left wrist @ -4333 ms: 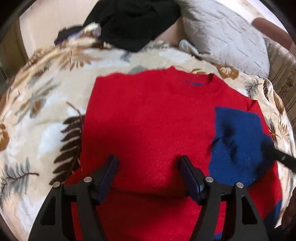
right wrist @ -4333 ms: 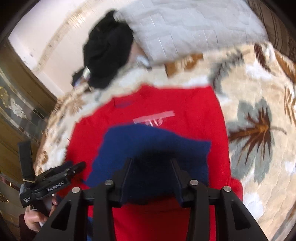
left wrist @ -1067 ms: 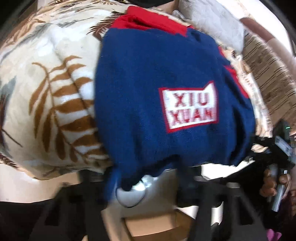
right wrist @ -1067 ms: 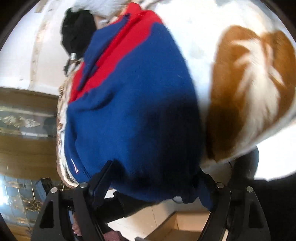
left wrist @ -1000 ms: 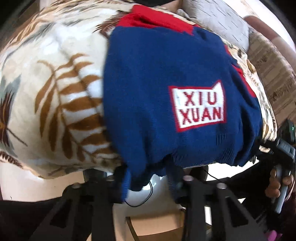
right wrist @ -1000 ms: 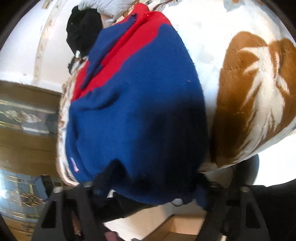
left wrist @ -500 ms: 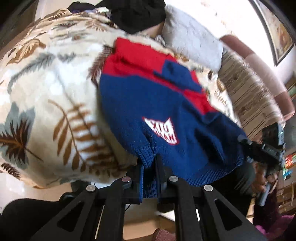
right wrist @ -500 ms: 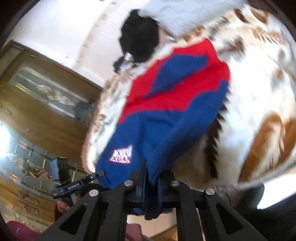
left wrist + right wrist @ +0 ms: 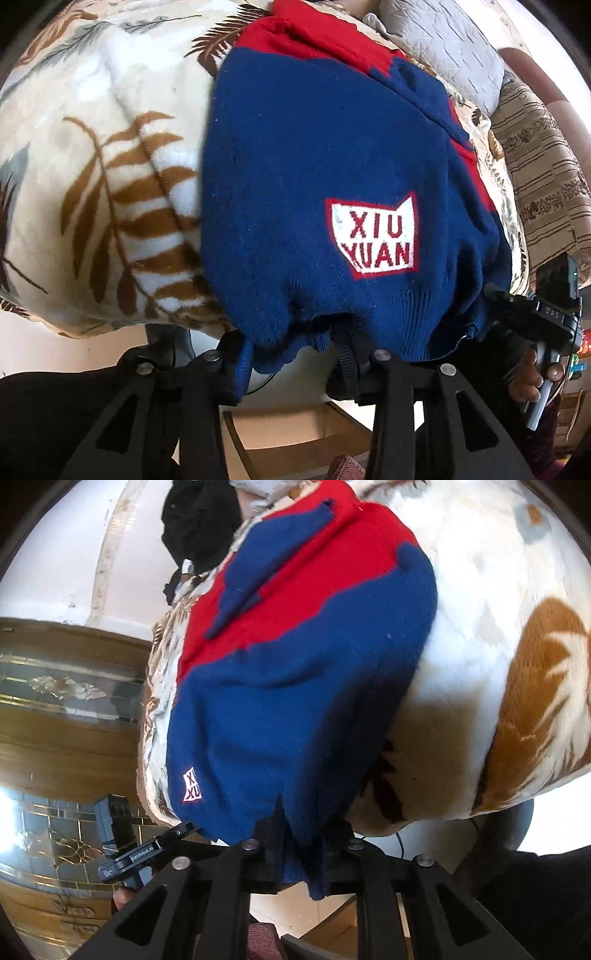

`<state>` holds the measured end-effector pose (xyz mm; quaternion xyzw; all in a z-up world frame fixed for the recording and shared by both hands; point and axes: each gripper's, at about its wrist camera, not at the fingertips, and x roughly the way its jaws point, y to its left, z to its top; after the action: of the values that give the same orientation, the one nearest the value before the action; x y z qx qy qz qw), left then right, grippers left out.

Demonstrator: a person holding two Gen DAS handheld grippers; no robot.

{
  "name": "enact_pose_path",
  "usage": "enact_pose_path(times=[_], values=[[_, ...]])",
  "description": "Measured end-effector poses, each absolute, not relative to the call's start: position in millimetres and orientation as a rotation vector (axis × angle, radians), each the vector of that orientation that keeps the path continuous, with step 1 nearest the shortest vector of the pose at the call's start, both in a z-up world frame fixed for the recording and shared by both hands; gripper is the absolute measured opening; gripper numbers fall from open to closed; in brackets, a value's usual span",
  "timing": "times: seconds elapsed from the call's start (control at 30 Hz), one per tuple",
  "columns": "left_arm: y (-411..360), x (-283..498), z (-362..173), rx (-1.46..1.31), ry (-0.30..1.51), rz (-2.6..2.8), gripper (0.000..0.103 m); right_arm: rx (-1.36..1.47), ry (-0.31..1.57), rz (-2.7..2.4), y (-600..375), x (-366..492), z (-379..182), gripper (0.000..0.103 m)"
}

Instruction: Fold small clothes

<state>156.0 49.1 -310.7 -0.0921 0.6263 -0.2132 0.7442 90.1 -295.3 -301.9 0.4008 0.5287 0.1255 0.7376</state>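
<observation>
A red and blue knit sweater (image 9: 295, 155) with a white "XIU XUAN" patch (image 9: 375, 236) lies over the edge of a leaf-print blanket (image 9: 110, 155). Its blue hem hangs down over the front edge. My left gripper (image 9: 291, 363) is open at the hem's left part, its jaws spread on either side of the hanging cloth. My right gripper (image 9: 301, 843) is shut on the hem's right corner (image 9: 310, 867). The sweater also shows in the right wrist view (image 9: 295, 657), with a blue sleeve (image 9: 258, 561) folded across the red chest.
A grey quilted pillow (image 9: 443, 48) and a pile of black clothes (image 9: 199, 520) lie at the far end of the bed. A striped brown cushion (image 9: 546, 177) is at the right. A wooden cabinet with glass doors (image 9: 66, 709) stands left. A wooden frame (image 9: 295, 435) is on the floor below.
Both grippers have dropped back down to the bed's front edge with the hem. My left gripper, shut on the hem half a second ago, now stands open. The right stays shut.
</observation>
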Motion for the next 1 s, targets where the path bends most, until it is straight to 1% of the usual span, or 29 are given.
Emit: enact_pose_path(times=[0.07, 0.1, 0.13, 0.17, 0.27, 0.5, 0.67, 0.7, 0.73, 0.77, 0.8, 0.83, 0.9, 0.93, 0.97, 1.0], values=[[49, 157, -312, -0.208, 1.366, -0.465, 0.038, 0.86, 1.144, 0.292, -292, 92, -300, 0.019], [49, 158, -312, -0.211, 1.357, -0.471, 0.033, 0.832, 1.132, 0.304, -291, 92, -297, 0.019], [48, 159, -311, -0.217, 1.35, -0.477, 0.024, 0.805, 1.125, 0.312, -291, 90, -295, 0.02], [54, 157, -310, -0.223, 1.346, -0.482, 0.019, 0.788, 1.118, 0.315, -289, 90, -291, 0.017], [63, 157, -308, -0.271, 1.337, -0.489, 0.01, 0.794, 1.083, 0.329, -292, 85, -281, 0.014], [75, 145, -274, -0.33, 1.213, -0.564, 0.008, 0.784, 1.007, 0.381, -298, 78, -255, 0.013], [68, 146, -286, -0.273, 1.253, -0.535, 0.009, 0.816, 1.094, 0.35, -295, 82, -279, 0.013], [66, 147, -291, -0.268, 1.279, -0.524, 0.011, 0.84, 1.123, 0.338, -295, 82, -288, 0.015], [63, 148, -295, -0.263, 1.299, -0.521, 0.018, 0.859, 1.14, 0.321, -297, 82, -293, 0.017], [61, 149, -299, -0.251, 1.314, -0.517, 0.027, 0.872, 1.156, 0.296, -298, 82, -298, 0.018], [57, 149, -299, -0.243, 1.317, -0.512, 0.031, 0.873, 1.165, 0.28, -298, 82, -300, 0.02], [55, 149, -300, -0.236, 1.317, -0.509, 0.035, 0.878, 1.169, 0.274, -299, 82, -301, 0.028], [52, 148, -299, -0.231, 1.303, -0.523, 0.033, 0.899, 1.167, 0.273, -299, 82, -301, 0.056], [51, 148, -298, -0.224, 1.295, -0.528, 0.033, 0.901, 1.152, 0.264, -300, 82, -301, 0.081], [50, 148, -298, -0.217, 1.29, -0.527, 0.026, 0.886, 1.116, 0.249, -299, 81, -298, 0.081], [50, 148, -298, -0.217, 1.287, -0.529, 0.018, 0.853, 1.103, 0.262, -297, 82, -297, 0.079]])
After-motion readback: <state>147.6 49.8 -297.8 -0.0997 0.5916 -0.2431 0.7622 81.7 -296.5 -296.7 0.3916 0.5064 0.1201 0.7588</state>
